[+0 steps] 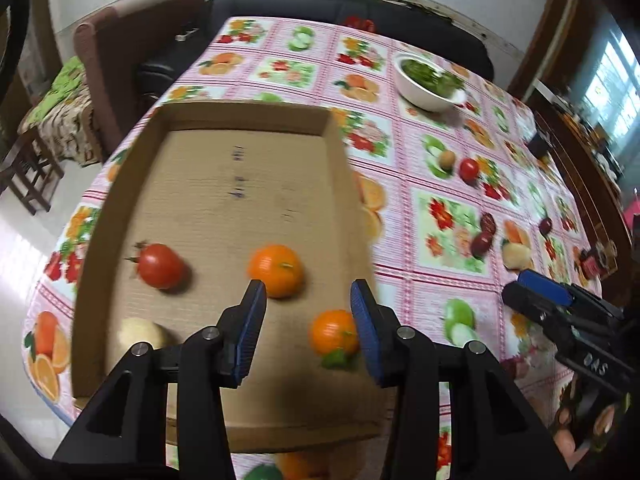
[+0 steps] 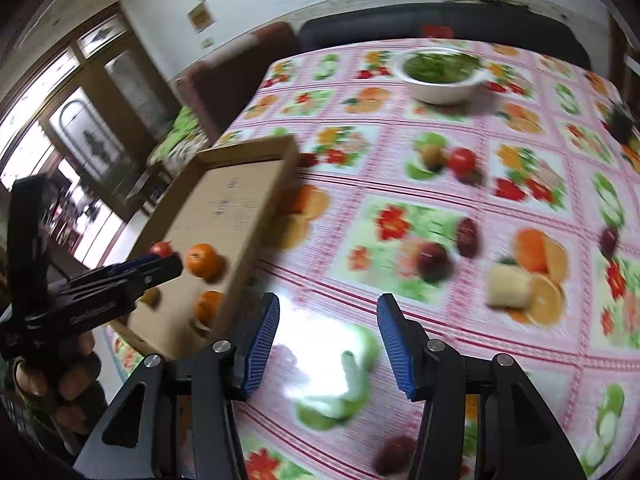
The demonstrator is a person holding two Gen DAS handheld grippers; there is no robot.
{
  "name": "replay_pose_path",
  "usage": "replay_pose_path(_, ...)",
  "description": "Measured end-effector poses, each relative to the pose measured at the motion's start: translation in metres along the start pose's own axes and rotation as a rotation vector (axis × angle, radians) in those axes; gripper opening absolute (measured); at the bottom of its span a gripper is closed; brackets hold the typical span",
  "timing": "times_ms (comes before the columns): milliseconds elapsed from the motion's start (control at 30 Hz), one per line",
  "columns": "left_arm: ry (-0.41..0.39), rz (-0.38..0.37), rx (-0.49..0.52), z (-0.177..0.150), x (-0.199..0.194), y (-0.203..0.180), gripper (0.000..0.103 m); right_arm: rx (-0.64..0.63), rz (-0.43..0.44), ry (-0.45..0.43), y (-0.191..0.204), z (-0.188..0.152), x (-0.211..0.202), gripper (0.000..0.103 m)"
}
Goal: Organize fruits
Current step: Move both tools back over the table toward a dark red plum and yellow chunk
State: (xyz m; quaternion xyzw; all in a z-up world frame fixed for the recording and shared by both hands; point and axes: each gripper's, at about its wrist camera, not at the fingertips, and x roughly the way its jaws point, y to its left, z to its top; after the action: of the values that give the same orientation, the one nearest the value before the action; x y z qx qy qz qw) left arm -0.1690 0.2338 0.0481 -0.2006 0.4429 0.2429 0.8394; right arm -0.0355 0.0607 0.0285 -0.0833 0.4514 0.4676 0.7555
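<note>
Left wrist view: left gripper (image 1: 308, 292) fingers apart and empty above the cardboard box (image 1: 120, 184), which holds a tomato (image 1: 160, 266), two oranges (image 1: 275, 270) (image 1: 334, 332) and a pale fruit (image 1: 142, 334); more fruit sits loose on the tablecloth (image 1: 412, 280), near a white bowl of greens (image 1: 430, 80). Right wrist view, blurred: right gripper (image 2: 328, 306) also spread wide, holding nothing, over bare tablecloth beside the box's right wall, with a dark red fruit (image 2: 432, 260) and a yellowish fruit (image 2: 508, 286) ahead.
</note>
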Motion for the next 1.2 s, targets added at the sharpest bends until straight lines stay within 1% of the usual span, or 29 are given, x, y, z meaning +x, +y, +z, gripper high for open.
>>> replay_pose_path(133, 0.011, -0.023, 0.039, -0.004, 0.0, -0.021, 0.042, 0.049, -0.032, -0.008, -0.024, -0.009, -0.009, 0.053)
replay_pose_path(333, 0.017, -0.05, 0.081, -0.009, -0.001, -0.043, 0.042, 0.096, -0.058, -0.02, -0.048, -0.019, -0.019, 0.053)
replay_pose_path(567, 0.031, -0.075, 0.117, -0.014, 0.002, -0.063, 0.042, 0.14, -0.091, -0.027, -0.067, -0.034, -0.028, 0.053)
replay_pose_path(700, 0.044, -0.084, 0.133, -0.015, 0.006, -0.071, 0.042, 0.149, -0.127, -0.039, -0.076, -0.042, -0.034, 0.053)
replay_pose_path(800, 0.052, -0.089, 0.148, -0.017, 0.008, -0.078, 0.042, 0.166, -0.134, -0.039, -0.083, -0.045, -0.035, 0.053)
replay_pose_path(1000, 0.063, -0.112, 0.169, -0.014, 0.022, -0.097, 0.042, 0.193, -0.164, -0.049, -0.091, -0.044, -0.031, 0.053)
replay_pose_path(1133, 0.069, -0.12, 0.183, -0.01, 0.028, -0.109, 0.042, 0.174, -0.215, -0.066, -0.089, -0.035, -0.02, 0.053)
replay_pose_path(1200, 0.07, -0.121, 0.19, -0.008, 0.031, -0.113, 0.042, 0.168, -0.224, -0.07, -0.089, -0.031, -0.015, 0.053)
